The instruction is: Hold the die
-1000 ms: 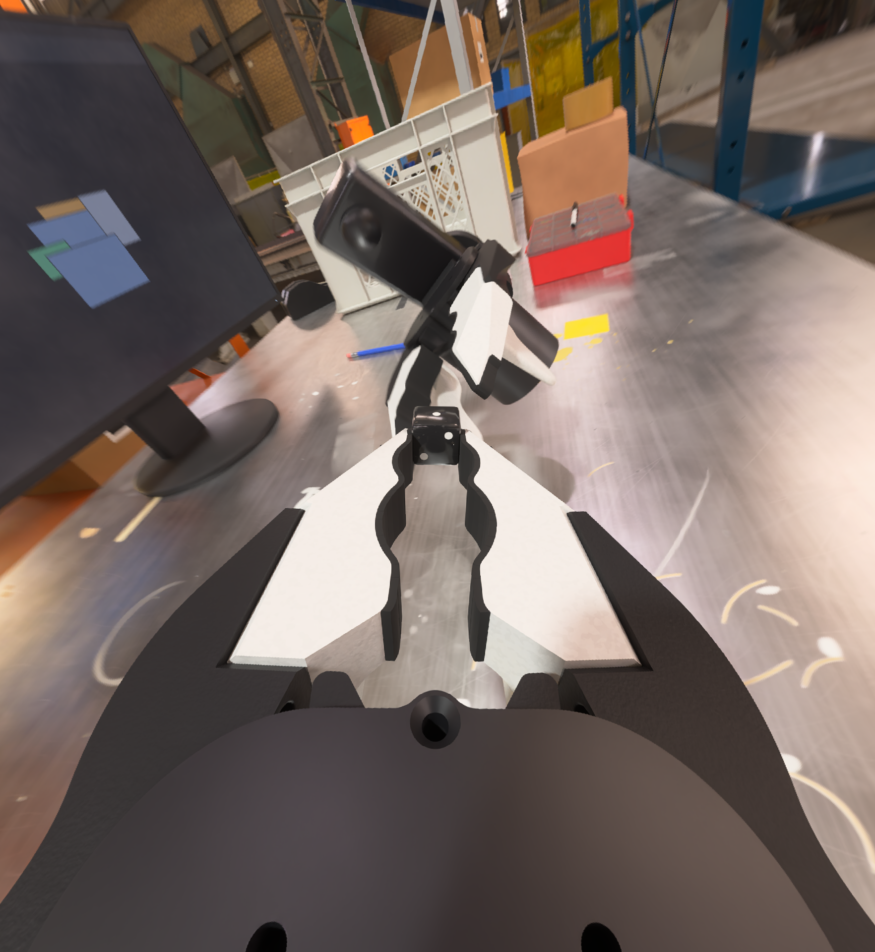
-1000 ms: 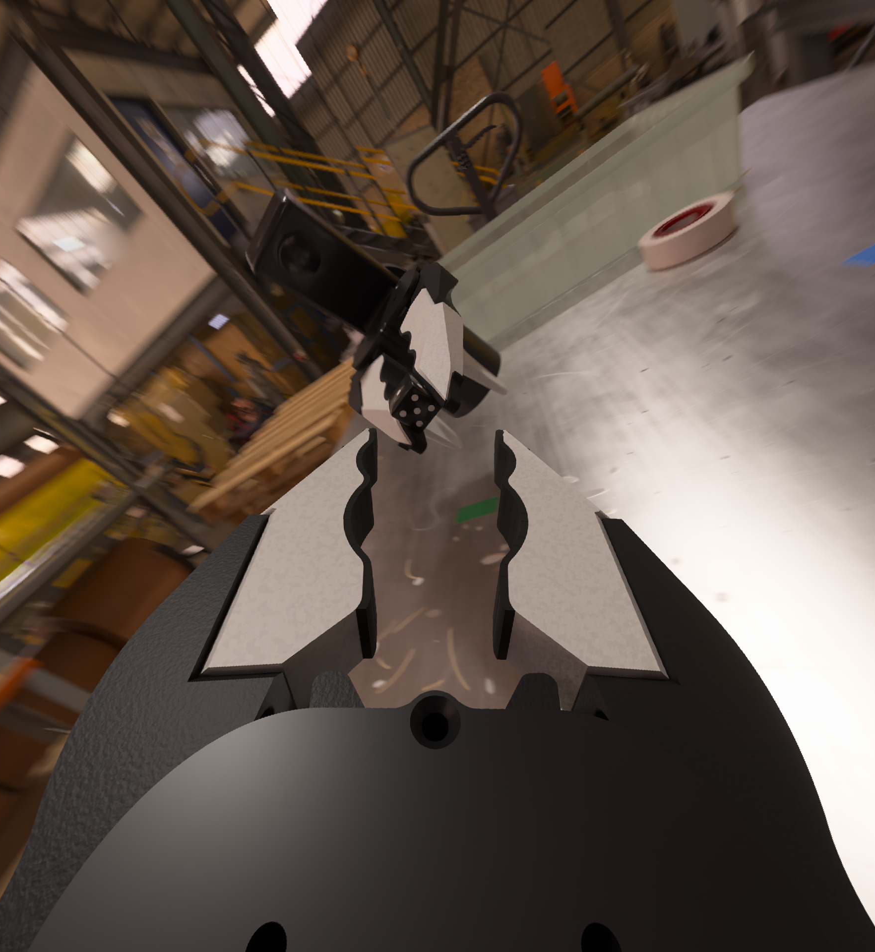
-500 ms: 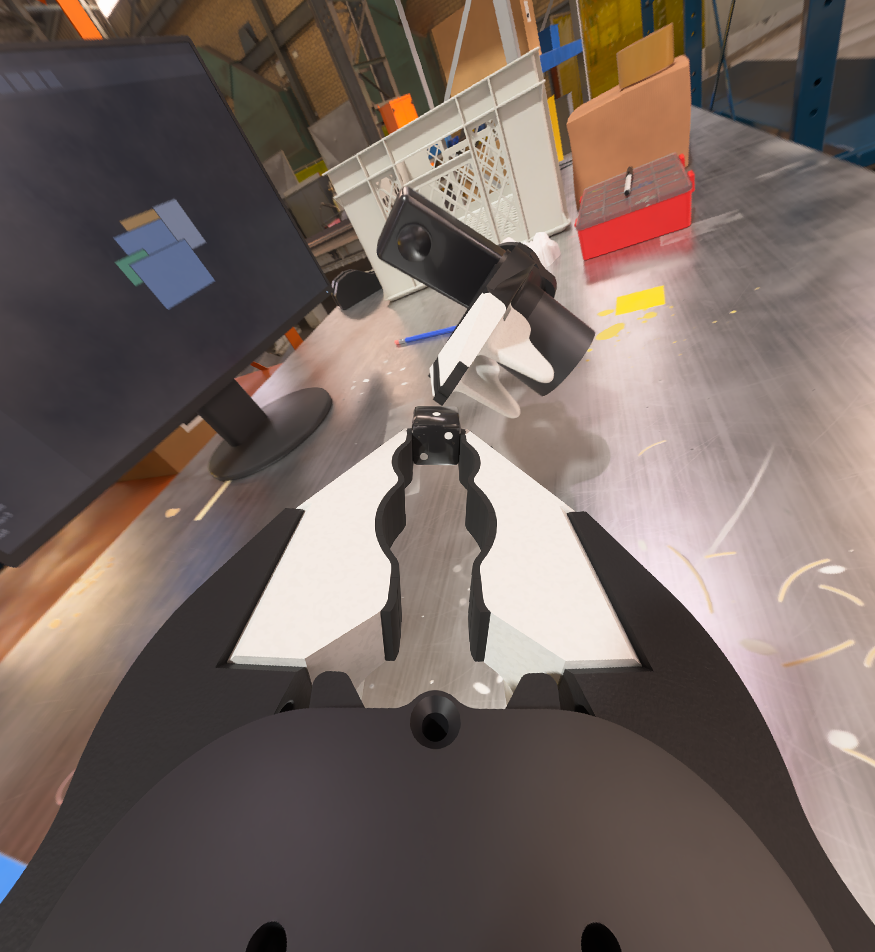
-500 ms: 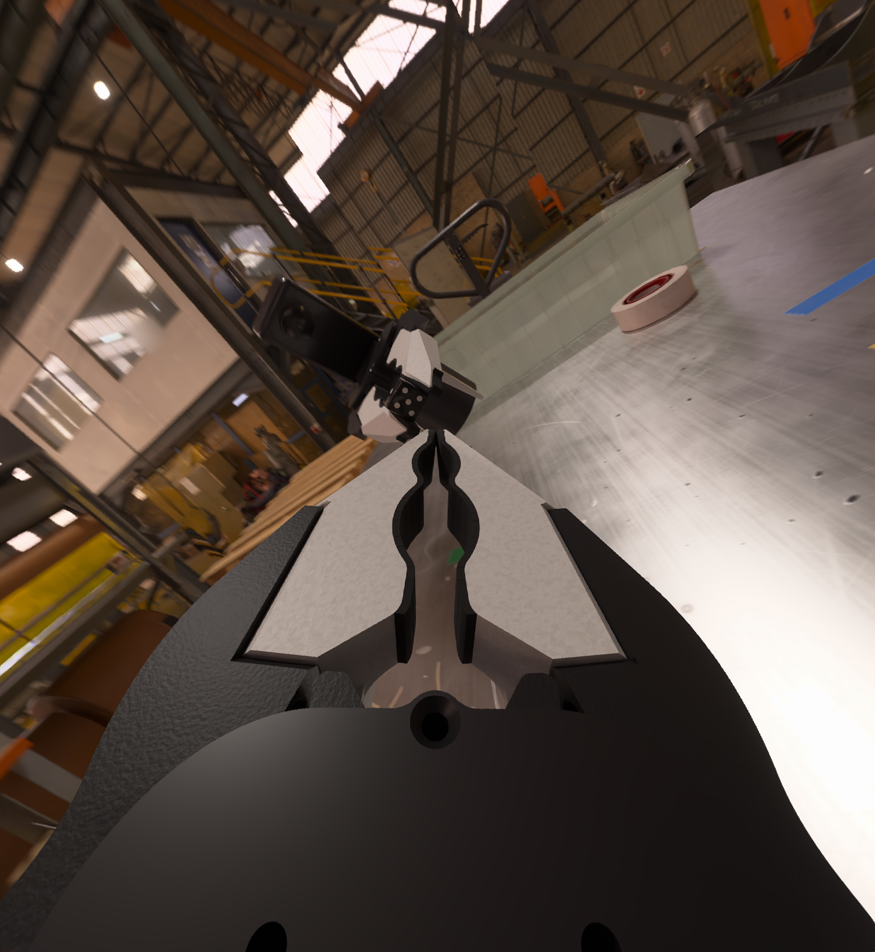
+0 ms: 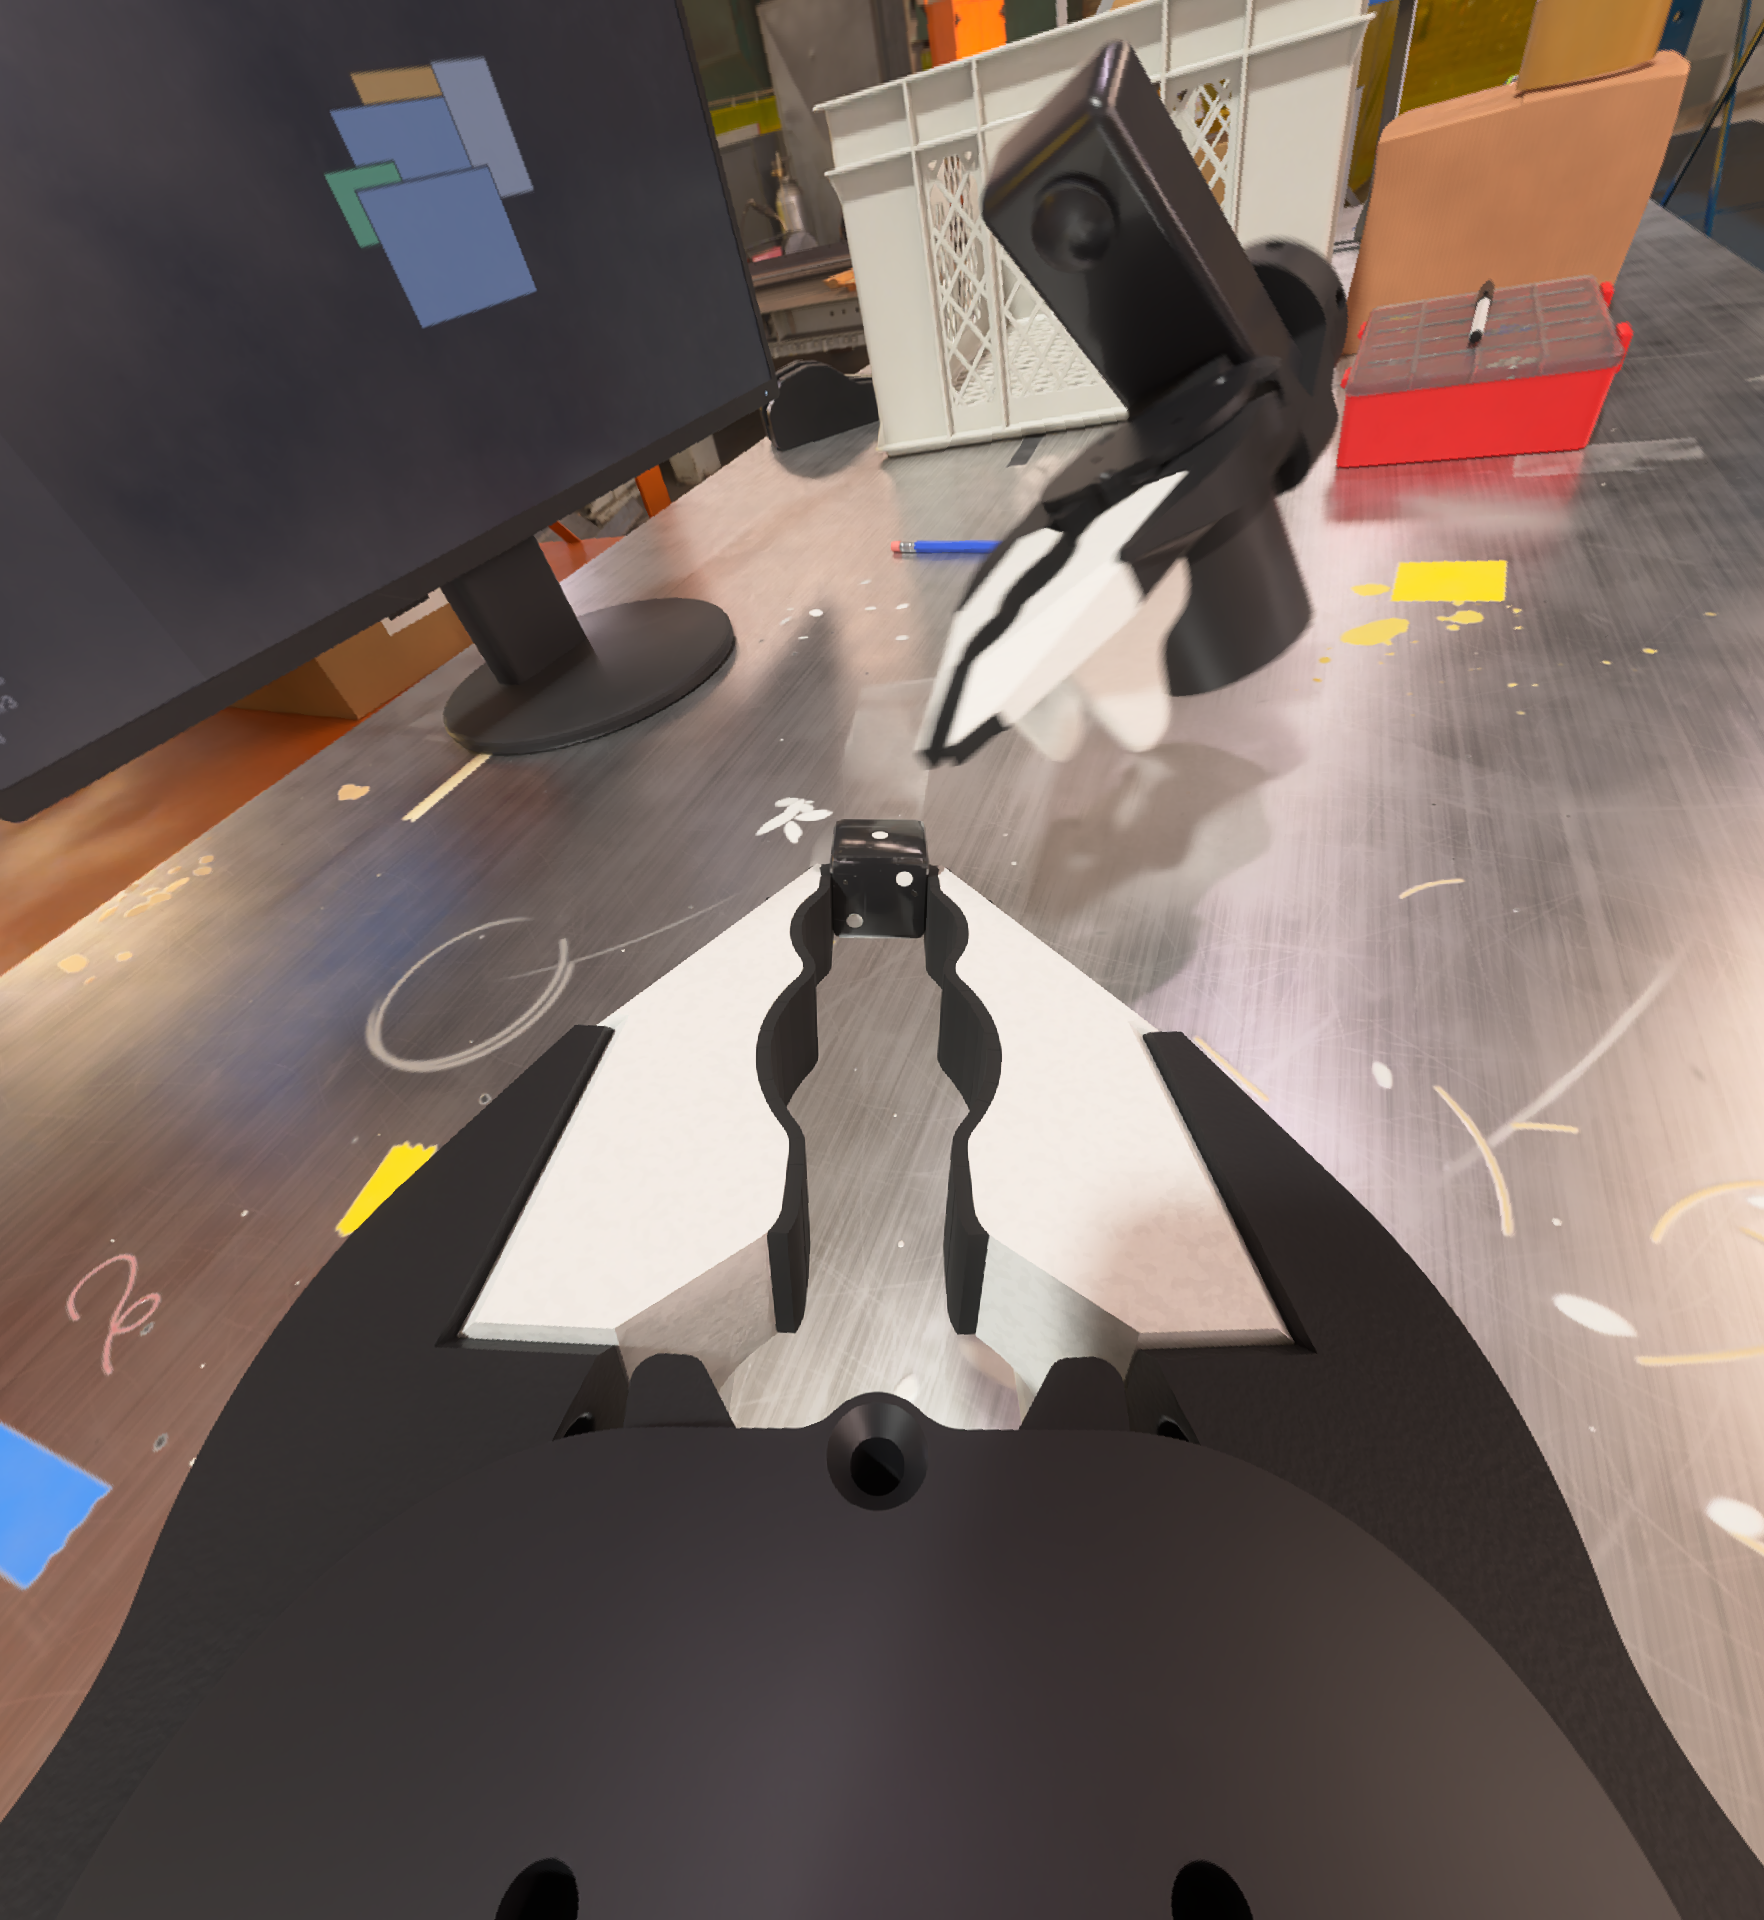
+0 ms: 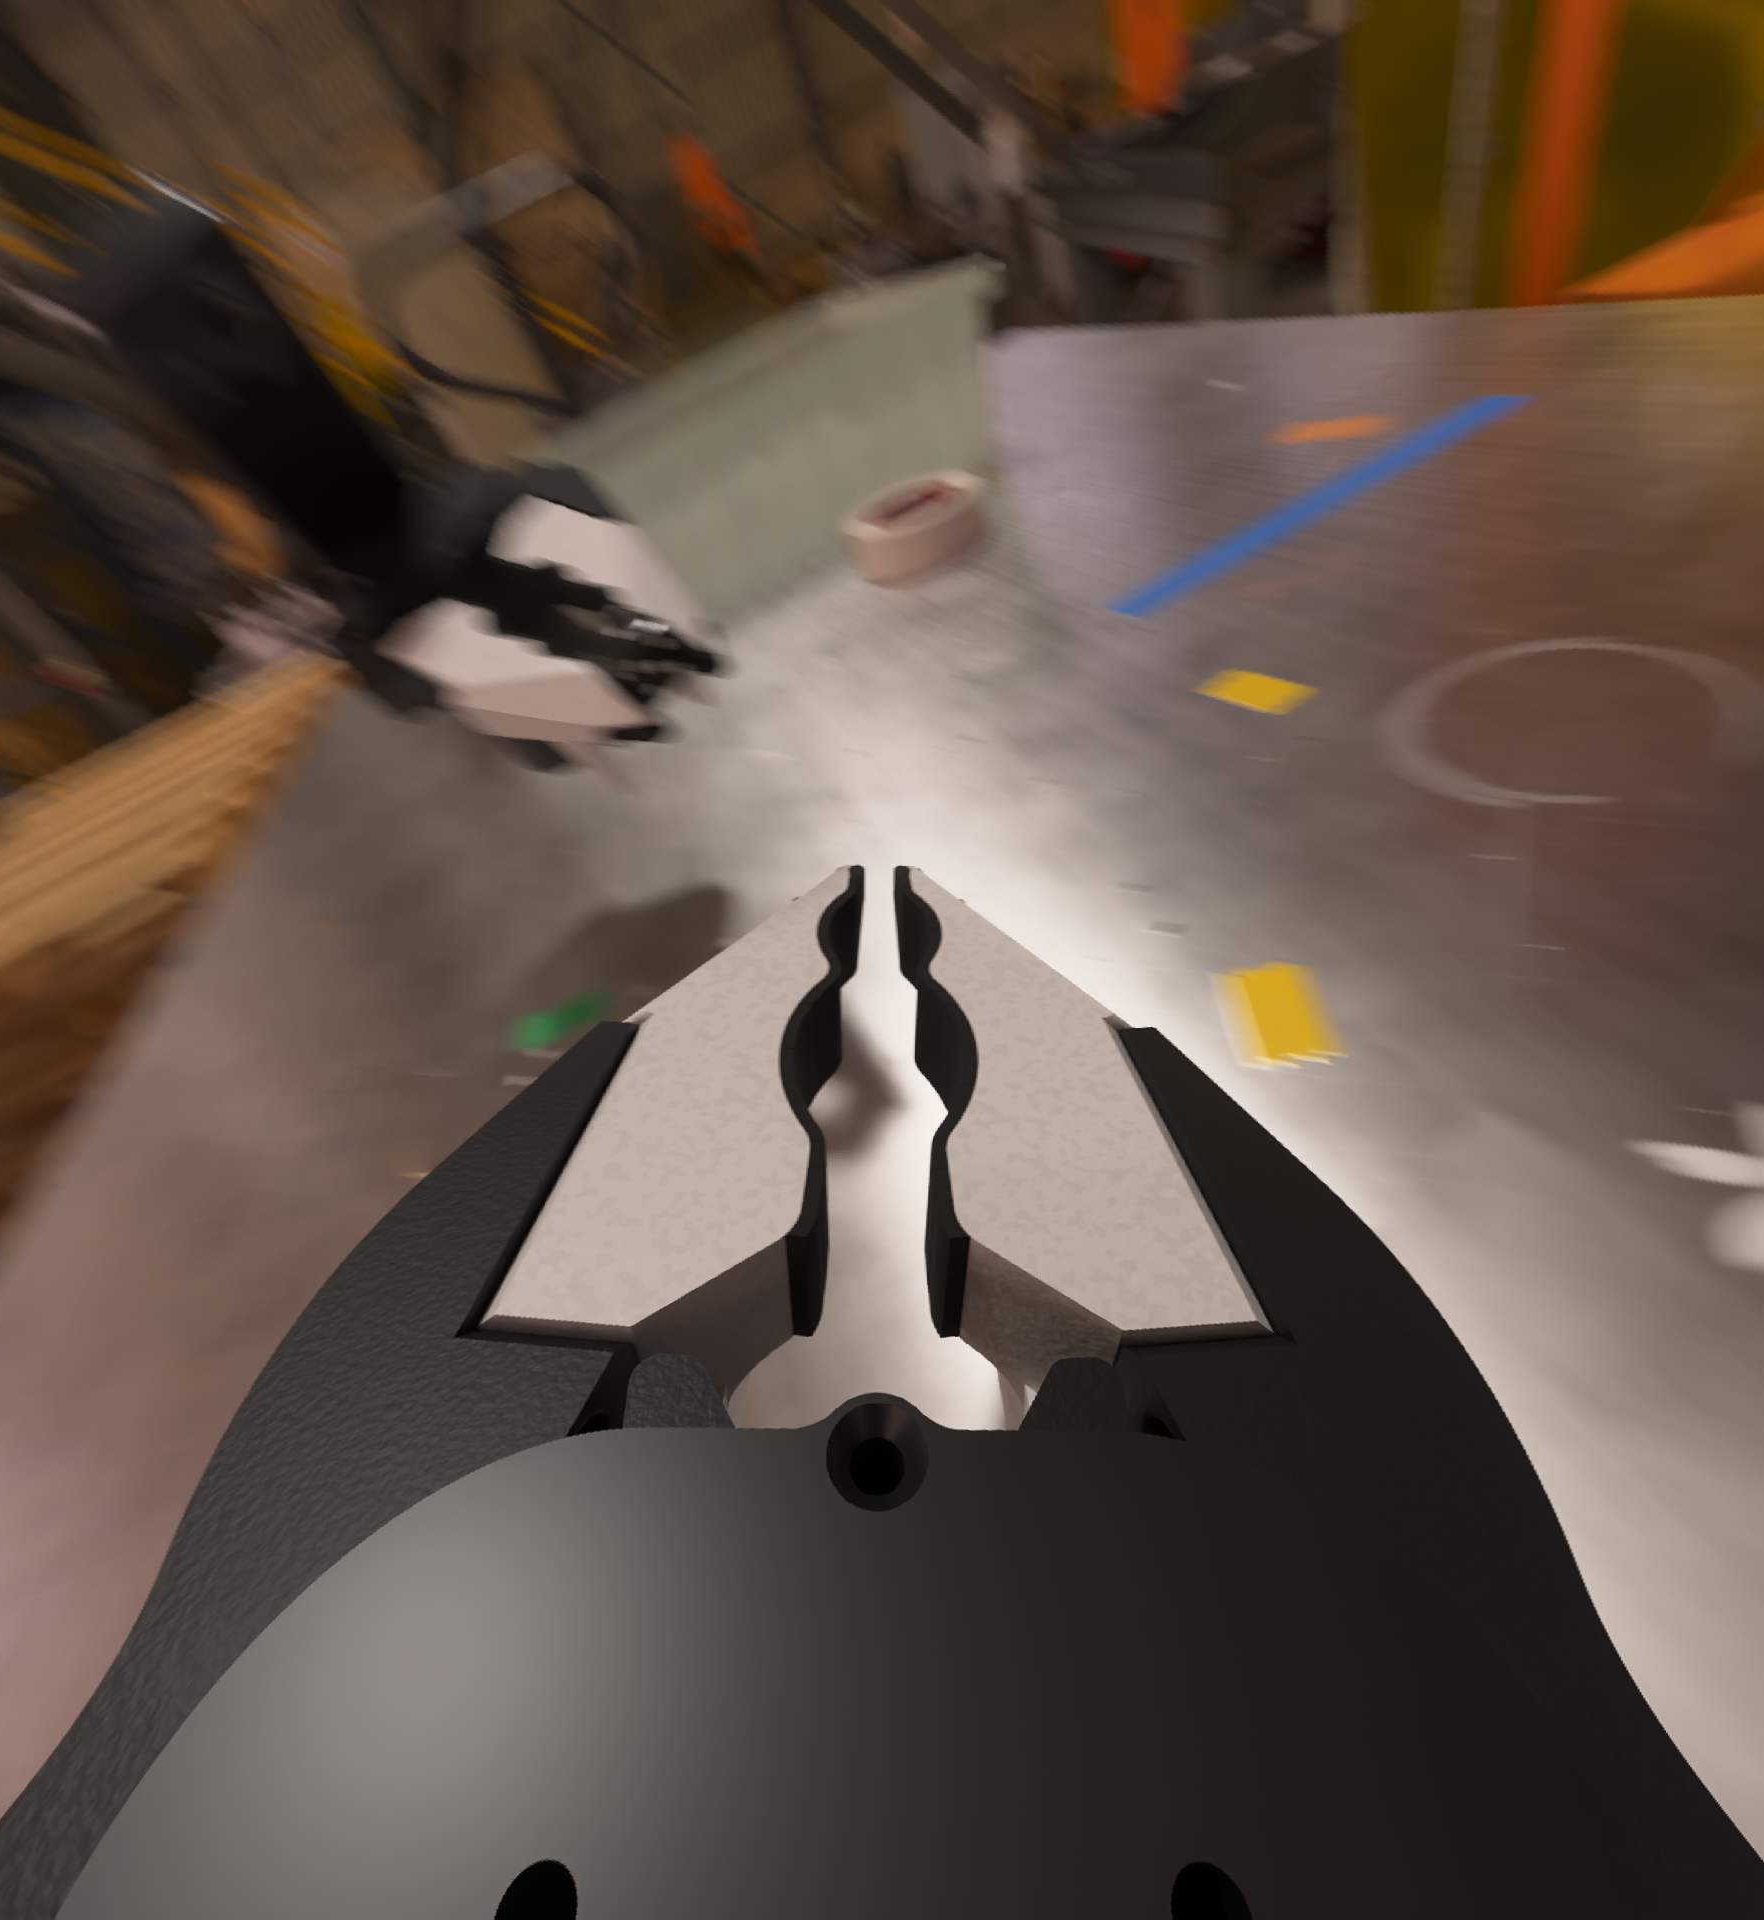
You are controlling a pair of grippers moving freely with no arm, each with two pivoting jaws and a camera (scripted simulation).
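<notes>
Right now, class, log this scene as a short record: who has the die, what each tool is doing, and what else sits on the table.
die holder: left tool, shut on the black die at its fingertips
right tool: nearly shut, holding nothing, apart from the die
table: scratched metal
monitor: at left, screen on
white crate: behind
red case: with a pen on its lid
blue pencil: lying flat

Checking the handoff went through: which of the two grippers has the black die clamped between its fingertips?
The left gripper: the black white-dotted die sits pinched at its tips. The right gripper holds nothing, its fingers nearly touching.
</notes>
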